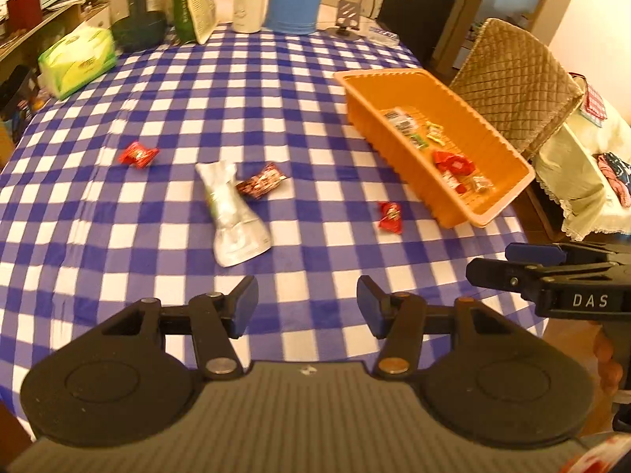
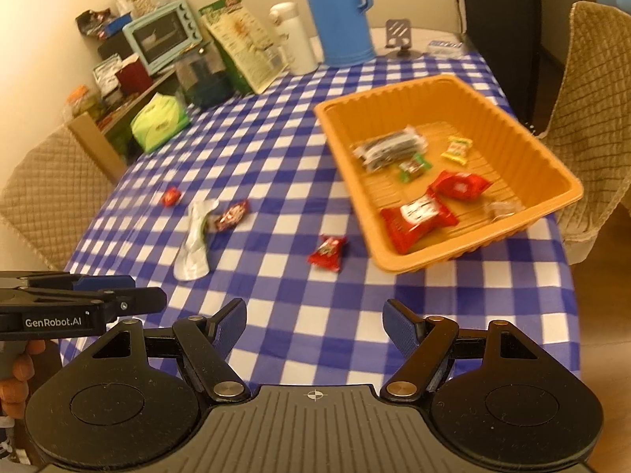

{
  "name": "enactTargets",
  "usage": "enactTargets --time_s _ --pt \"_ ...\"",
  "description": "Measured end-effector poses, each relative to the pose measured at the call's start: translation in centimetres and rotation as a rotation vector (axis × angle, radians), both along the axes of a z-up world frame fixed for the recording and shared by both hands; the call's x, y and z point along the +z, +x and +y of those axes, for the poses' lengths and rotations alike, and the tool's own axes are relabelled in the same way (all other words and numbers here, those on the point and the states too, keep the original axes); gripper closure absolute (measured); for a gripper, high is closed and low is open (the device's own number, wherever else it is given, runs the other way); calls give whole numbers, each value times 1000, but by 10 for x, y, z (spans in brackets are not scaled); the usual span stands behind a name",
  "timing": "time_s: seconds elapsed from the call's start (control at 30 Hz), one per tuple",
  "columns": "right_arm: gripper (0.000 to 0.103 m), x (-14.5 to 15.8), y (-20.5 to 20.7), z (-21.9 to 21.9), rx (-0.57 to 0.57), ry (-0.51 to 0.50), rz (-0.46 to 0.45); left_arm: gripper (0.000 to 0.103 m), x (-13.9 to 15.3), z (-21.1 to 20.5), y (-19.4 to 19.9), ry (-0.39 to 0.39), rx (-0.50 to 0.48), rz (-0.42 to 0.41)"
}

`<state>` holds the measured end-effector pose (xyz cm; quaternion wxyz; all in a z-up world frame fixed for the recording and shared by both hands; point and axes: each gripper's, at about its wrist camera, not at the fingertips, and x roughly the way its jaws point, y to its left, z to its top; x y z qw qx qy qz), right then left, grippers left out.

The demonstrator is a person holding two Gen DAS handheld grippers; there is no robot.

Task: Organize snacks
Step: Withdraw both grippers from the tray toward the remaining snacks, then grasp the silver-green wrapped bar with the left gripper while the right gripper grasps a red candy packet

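Snacks [image 2: 418, 218] inside basket [image 2: 398, 96] – clearer from right wrist, toaster oven [image 2: 163, 35] too

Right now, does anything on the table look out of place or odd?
Yes. Four snacks lie loose on the tablecloth outside the orange basket: a silver pouch, a dark wrapper touching it, and two red candies. Nothing looks spilled or damaged.
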<state>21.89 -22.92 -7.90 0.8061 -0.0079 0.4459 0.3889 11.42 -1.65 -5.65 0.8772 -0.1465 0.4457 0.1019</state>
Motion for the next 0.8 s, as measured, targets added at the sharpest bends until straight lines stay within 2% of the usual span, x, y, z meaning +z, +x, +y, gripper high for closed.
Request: enactTargets --time_s 0.37,0.8 --pt "27 -11 -7 32 -2 -11 0 51 -6 27 -14 -1 60 7" --pt "28 -27 -2 65 -150 -26 -84 51 -15 67 -10 10 110 9"
